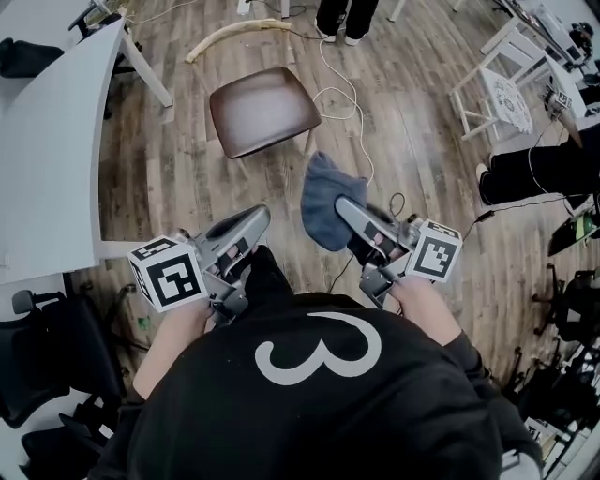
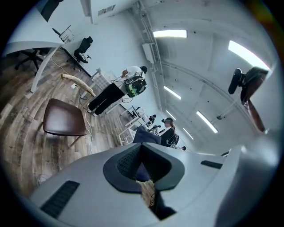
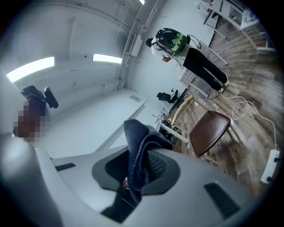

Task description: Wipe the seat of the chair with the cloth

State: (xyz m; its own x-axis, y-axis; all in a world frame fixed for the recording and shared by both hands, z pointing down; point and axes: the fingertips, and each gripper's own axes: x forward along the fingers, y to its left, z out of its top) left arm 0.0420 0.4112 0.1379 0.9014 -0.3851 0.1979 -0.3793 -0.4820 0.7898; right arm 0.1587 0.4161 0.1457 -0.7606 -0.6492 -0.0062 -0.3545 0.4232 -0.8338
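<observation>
Two grippers are sitting in front of me, both well short of the chair (image 1: pixel 264 111). R gripper (image 1: pixel 339 202) is pinching the blue cloth (image 1: pixel 323 214): in the right gripper view its fingers (image 3: pixel 160 165) are clamping on a fold of the fabric, w/ the rest bunching up above the tips. Cloth is hanging in the air on my side of the chair, near its front-right corner, not touching the seat. L gripper (image 1: pixel 260 217) is pointing toward the chair too, just left of the cloth. Its fingers (image 2: pixel 128 160) are meeting at the tips w/ nothing btwn them; the blue showing past them is the cloth beyond.

Chair is standing on the wood floor (image 1: pixel 412 141), brown seat facing up, curved pale backrest (image 1: pixel 239 36) on its far side. White cable (image 1: pixel 339 94) is looping over the floor just right of the chair & running toward the cloth. White surface (image 1: pixel 47 141) is lying left of the chair. A person in dark trousers (image 1: pixel 345 19) is standing beyond the chair, & a white stool (image 1: pixel 497 89) is sitting well off to its right.
</observation>
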